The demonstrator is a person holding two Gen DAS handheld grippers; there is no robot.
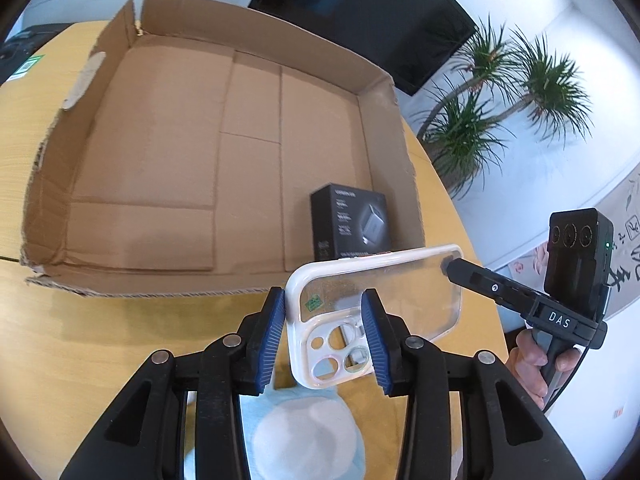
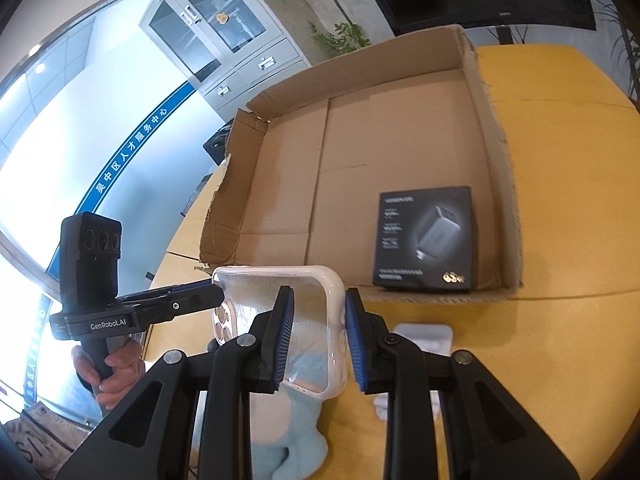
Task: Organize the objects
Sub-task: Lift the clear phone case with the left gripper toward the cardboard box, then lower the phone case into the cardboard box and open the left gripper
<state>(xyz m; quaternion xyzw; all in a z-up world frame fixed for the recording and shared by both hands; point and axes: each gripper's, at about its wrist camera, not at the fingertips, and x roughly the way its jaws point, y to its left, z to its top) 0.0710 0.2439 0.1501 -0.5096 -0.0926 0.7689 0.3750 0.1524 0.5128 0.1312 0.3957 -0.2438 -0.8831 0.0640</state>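
Clear phone case (image 1: 380, 304) w/ white rim is up off the table (image 1: 120, 340), held flat-ish betw both grippers, just in front of the near wall of the cardboard box (image 1: 160, 152).

L gripper (image 1: 325, 344): blue pads straddle the camera-cutout end of the case. Left pad sits at the white rim; right pad overlaps the clear back from above. Jaws part-way closed; can't tell if they really pinch the case or only frame it.

R gripper (image 2: 320, 340): blue pads on either side of the case's other end (image 2: 316, 328), right pad against the outer white rim, left pad over the clear panel. Seen from the L wrist cam, its fingertips meet the far corner of the case. Looks clamped on the case, jaws narrowed onto the rim edge.

Box: shallow, open-topped, torn edges, lying on the yellow wood table. Inside, in the near right corner, a black charger carton (image 2: 424, 240), face up, close to the near and right walls.

Under the case on the table: light-blue plush toy (image 2: 288, 432), partly hidden by gripper fingers. Small white item (image 2: 424, 338) on the table just R of the R gripper; blurred, can't ID.

Potted plants (image 1: 500, 112) beyond the table edge; dark screen (image 1: 360, 8) behind the box.
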